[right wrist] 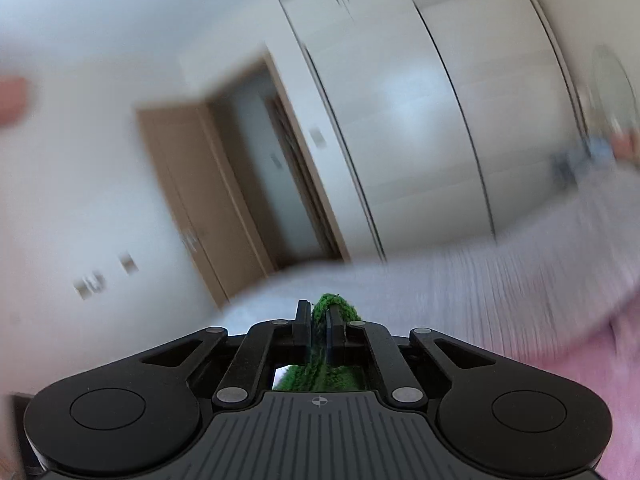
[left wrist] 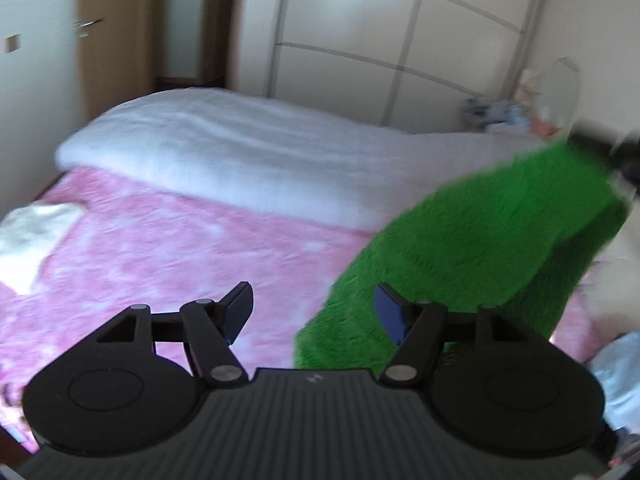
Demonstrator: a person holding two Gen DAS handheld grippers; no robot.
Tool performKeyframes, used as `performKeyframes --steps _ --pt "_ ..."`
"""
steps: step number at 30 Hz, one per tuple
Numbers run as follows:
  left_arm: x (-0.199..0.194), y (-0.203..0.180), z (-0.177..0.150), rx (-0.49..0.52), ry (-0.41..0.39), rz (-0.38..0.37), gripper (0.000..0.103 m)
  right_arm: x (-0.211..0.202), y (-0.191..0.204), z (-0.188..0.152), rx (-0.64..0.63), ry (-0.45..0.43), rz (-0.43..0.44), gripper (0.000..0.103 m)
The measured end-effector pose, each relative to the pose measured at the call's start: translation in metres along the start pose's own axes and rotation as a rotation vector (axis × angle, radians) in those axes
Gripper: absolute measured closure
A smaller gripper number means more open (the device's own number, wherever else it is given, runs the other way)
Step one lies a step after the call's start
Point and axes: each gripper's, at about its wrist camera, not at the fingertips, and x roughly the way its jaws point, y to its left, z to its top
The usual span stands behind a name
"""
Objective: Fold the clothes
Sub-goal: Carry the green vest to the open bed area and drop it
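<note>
Left wrist view has the left gripper (left wrist: 314, 312) nearest, its two dark fingers spread wide with nothing between them, held above the pink bedspread (left wrist: 168, 264). Just beyond its right finger hangs the green garment (left wrist: 472, 248), a bright grass-green piece with a thick, shaggy, fuzzy pile. It runs as a broad band from a wide lower end near the bed's near edge, behind that finger, up toward the right side of the bed, where it narrows and meets a dark blurred shape at the frame's right edge; what that shape is cannot be told. The lower end seems to rest on or just above the pink cover; the upper part is lifted clear of it. At the left edge of the bed lies a white cloth (left wrist: 32, 236), crumpled, well apart from the green piece. Farther back a white duvet (left wrist: 248, 152) lies rolled across the far part of the bed, and behind it stand pale wardrobe doors (left wrist: 400, 40) and a wooden door (left wrist: 100, 32).

Right wrist view is heavily motion-blurred. The right gripper (right wrist: 319, 326) has its fingers drawn close together, pinching a fold of the same green fuzzy fabric (right wrist: 336, 306), which bulges above the fingertips and shows again below them, by the gripper body.
</note>
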Motion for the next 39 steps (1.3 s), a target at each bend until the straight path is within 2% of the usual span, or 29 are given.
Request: performKeyframes --steps 2,13,14,18,22,31,39 --pt "-0.003 0.028 -0.009 -0.007 0.041 0.029 0.039 0.012 0.010 -0.020 -0.025 0.091 -0.020 0.092" --pt "-0.001 0.086 -0.074 -0.019 0.244 0.111 0.040 0.076 0.063 -0.130 -0.164 0.589 -0.131 0.083" --pt "-0.001 0.091 -0.080 -0.020 0.262 0.118 0.040 0.062 0.059 -0.149 -0.173 0.614 -0.129 0.083" --pt "-0.008 0.084 -0.099 -0.010 0.288 0.132 0.040 0.052 0.078 -0.183 -0.219 0.662 -0.087 0.082" --pt "-0.017 0.071 -0.117 0.003 0.298 0.157 0.040 0.028 0.085 -0.194 -0.236 0.680 -0.062 0.081" --pt "-0.045 0.019 -0.148 0.058 0.297 0.157 0.039 -0.024 0.059 -0.199 -0.226 0.692 -0.085 0.080" --pt "-0.067 -0.016 -0.171 0.070 0.284 0.163 0.039 -0.057 0.050 -0.195 -0.260 0.694 -0.065 0.079"
